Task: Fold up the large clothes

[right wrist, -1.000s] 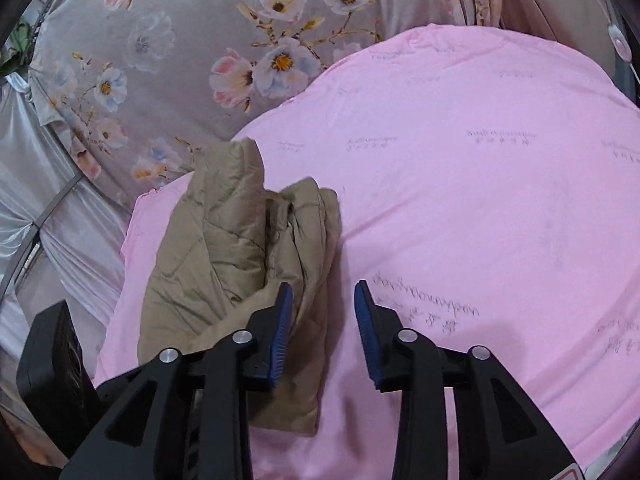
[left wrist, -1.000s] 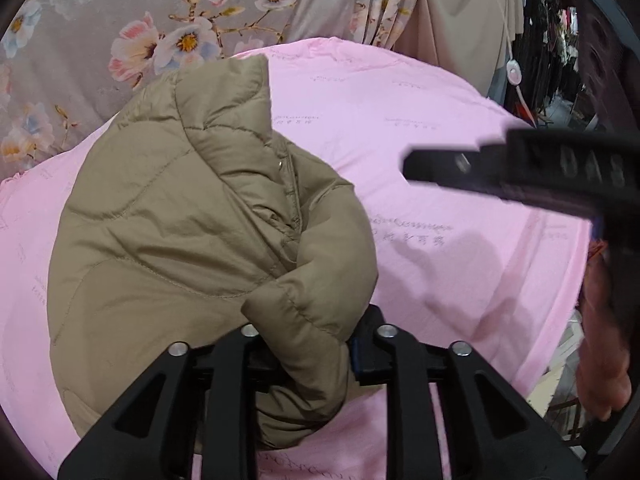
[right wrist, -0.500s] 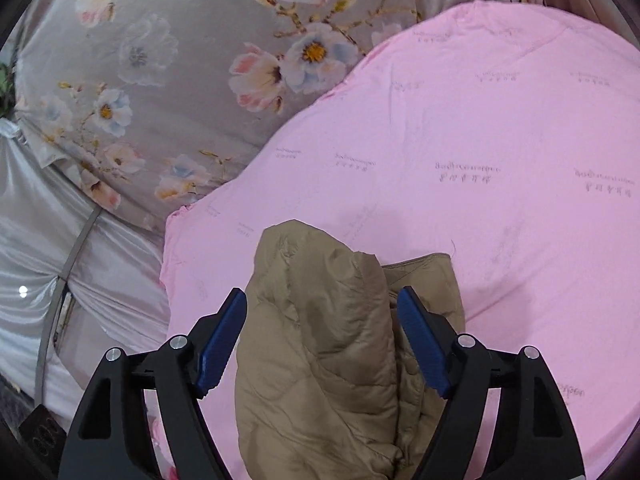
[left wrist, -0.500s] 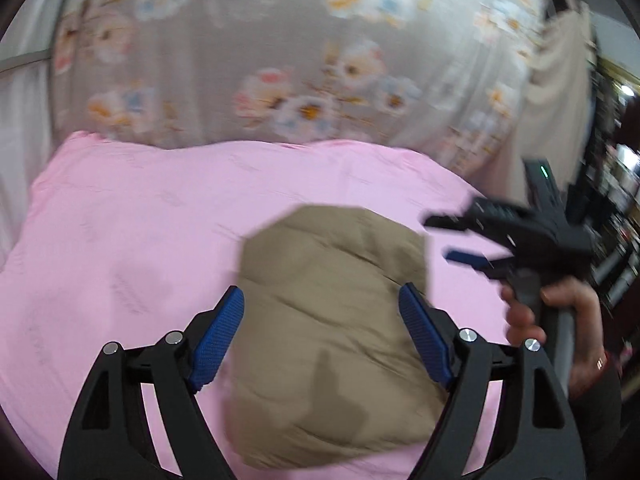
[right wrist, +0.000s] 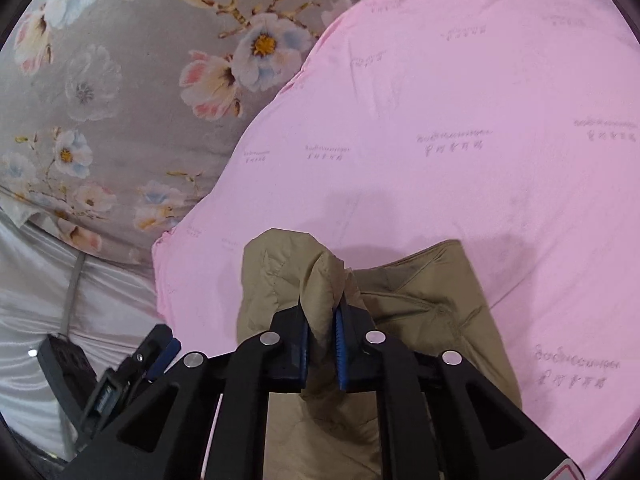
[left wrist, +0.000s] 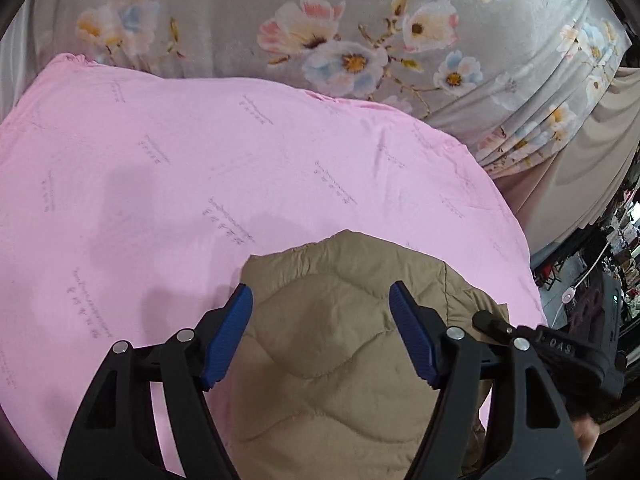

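left tongs [left wrist: 321, 332] spread wide above tan quilted jacket [left wrist: 340, 360] on pink sheet [left wrist: 200, 160].

Your bed: pink sheet [left wrist: 280, 168] with faint printed text | on it: your folded tan quilted jacket [left wrist: 340, 360], at the sheet's near edge | nothing else visible

Tan quilted jacket [left wrist: 344, 364]; pink sheet [left wrist: 160, 184] (faint lettering); grey floral curtain [left wrist: 360, 40].

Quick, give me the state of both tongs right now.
Left tongs: open, above the folded tan jacket, gripping nothing.
Right tongs: shut on a raised fold of the tan jacket.
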`<state>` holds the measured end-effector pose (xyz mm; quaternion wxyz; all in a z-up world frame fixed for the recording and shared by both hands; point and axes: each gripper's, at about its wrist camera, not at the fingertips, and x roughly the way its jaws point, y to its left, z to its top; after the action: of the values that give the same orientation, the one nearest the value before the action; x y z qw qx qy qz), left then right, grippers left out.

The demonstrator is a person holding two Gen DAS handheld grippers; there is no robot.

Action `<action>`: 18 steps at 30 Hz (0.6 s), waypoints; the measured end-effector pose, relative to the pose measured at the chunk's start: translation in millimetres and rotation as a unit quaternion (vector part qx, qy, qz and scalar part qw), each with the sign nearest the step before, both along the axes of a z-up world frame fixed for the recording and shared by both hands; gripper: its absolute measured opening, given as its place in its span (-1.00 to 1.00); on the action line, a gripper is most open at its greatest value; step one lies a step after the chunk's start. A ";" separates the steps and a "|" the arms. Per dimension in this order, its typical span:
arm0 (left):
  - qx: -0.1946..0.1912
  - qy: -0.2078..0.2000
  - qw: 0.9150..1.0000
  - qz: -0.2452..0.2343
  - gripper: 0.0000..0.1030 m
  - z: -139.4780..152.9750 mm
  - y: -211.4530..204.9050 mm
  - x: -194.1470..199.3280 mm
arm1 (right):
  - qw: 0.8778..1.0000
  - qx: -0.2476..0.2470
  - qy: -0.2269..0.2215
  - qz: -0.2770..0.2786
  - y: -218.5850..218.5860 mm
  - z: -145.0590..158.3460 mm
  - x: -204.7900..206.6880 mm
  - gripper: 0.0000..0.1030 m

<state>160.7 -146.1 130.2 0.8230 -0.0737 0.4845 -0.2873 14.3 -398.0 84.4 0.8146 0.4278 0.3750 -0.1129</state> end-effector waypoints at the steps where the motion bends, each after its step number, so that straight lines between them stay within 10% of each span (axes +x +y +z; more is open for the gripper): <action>1: 0.010 0.007 1.000 -0.006 0.28 -10.4 -15.3 0.8 | 1.000 -0.018 0.005 -0.006 1.8 -7.1 -3.8 -0.83; 10: 0.092 -0.008 0.996 -0.006 0.24 -78.8 -71.3 -4.6 | 0.981 -0.182 0.058 -0.024 11.1 -58.8 -10.7 -0.85; 18: 0.114 -0.065 0.991 0.007 0.34 -96.7 -79.1 -14.7 | 0.979 -0.198 0.052 -0.012 10.7 -90.1 -5.3 -0.78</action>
<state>146.0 -225.3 33.5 0.8576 0.0360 0.4595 -0.2282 9.0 -387.2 -5.8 0.8612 0.2563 0.3819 -0.2161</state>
